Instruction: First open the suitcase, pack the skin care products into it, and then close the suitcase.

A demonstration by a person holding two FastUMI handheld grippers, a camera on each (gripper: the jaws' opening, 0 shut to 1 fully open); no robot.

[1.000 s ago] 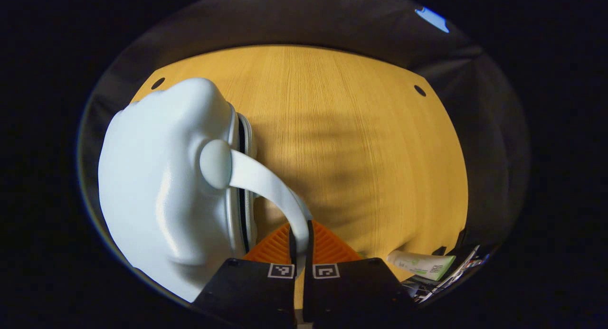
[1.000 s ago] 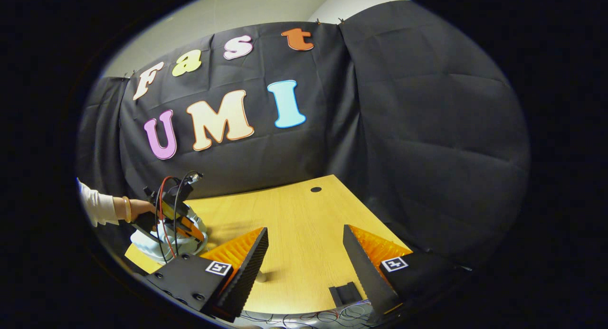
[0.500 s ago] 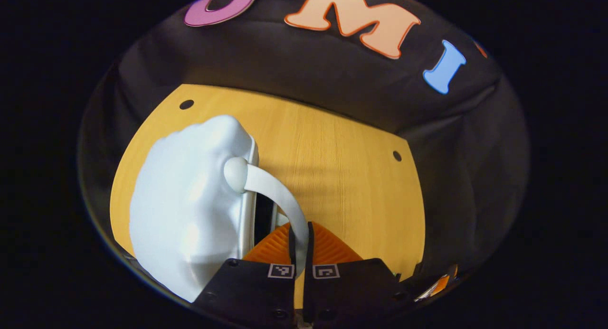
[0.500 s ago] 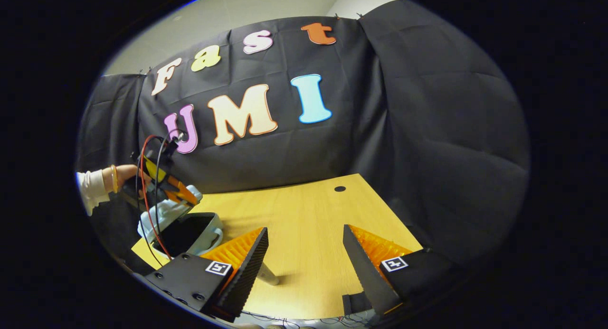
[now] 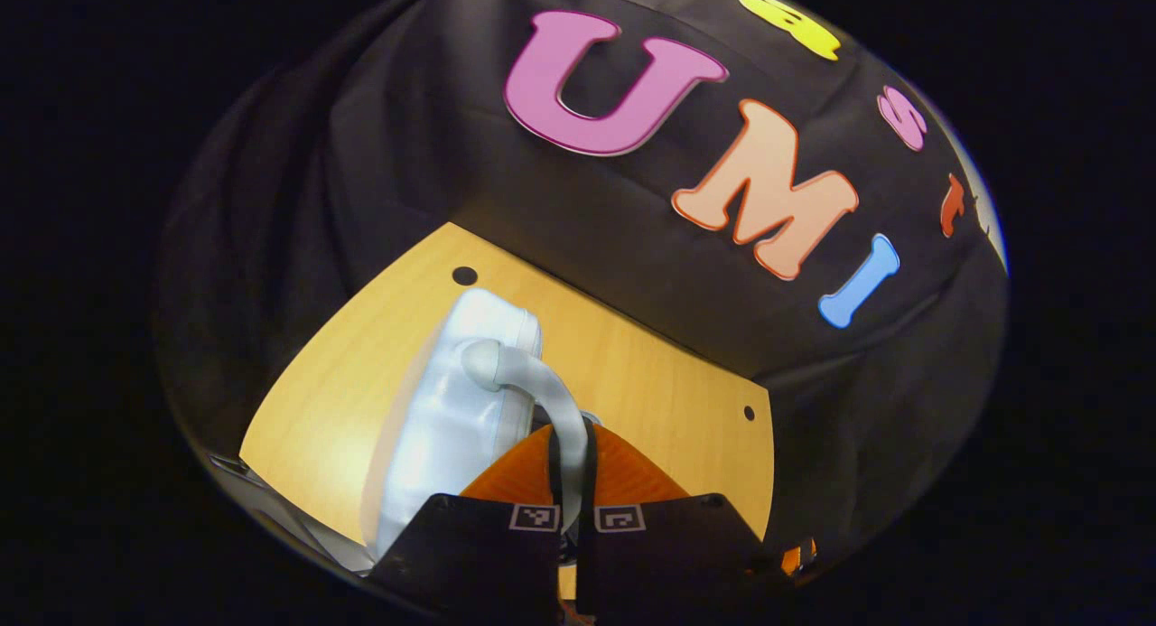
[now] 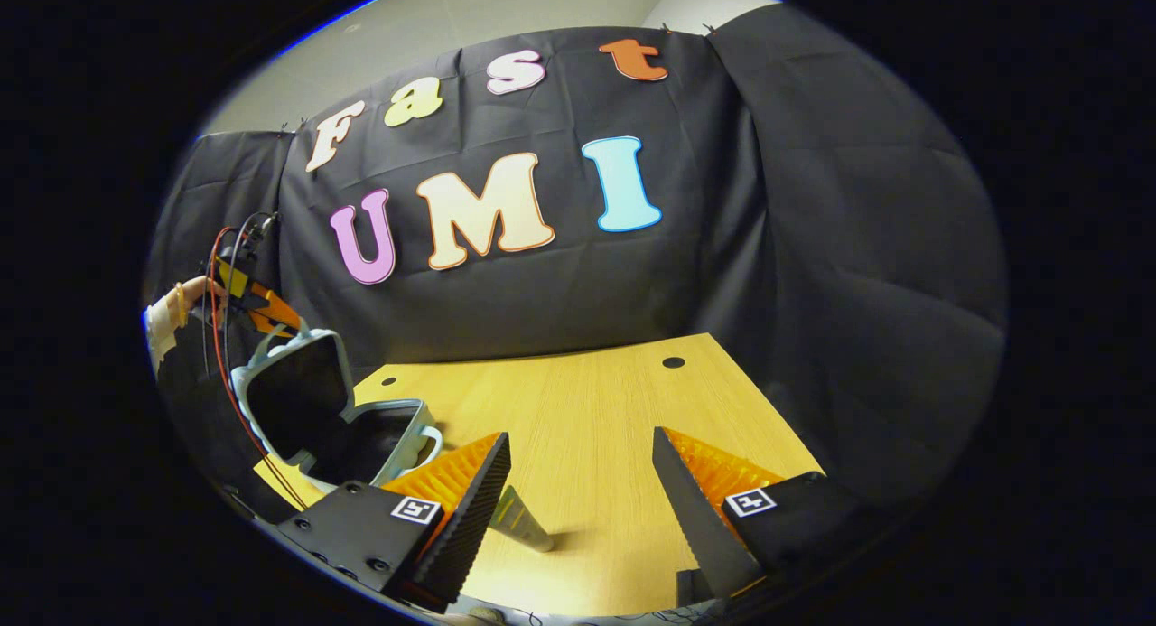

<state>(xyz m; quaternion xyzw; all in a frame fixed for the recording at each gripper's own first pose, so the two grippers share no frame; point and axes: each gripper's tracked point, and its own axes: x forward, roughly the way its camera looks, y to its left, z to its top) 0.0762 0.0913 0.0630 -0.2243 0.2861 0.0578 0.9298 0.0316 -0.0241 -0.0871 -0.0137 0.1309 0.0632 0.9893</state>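
My left gripper [image 5: 569,468] pinches the handle [image 5: 542,396] of the suitcase [image 6: 339,423], lid upright; a tube [image 6: 522,522] lies at eleven o'clock, just beyond my spread right gripper [image 6: 578,490].

Black cloth wall [image 6: 813,247] backs a wooden table [image 6: 587,409].

No readable text, brand or number on any object. Only markings: square black-and-white fiducial tags, a pair on the left gripper [image 5: 570,468] body and one on each finger mount of the right gripper [image 6: 580,481]. They're coded patterns, not legible characters.
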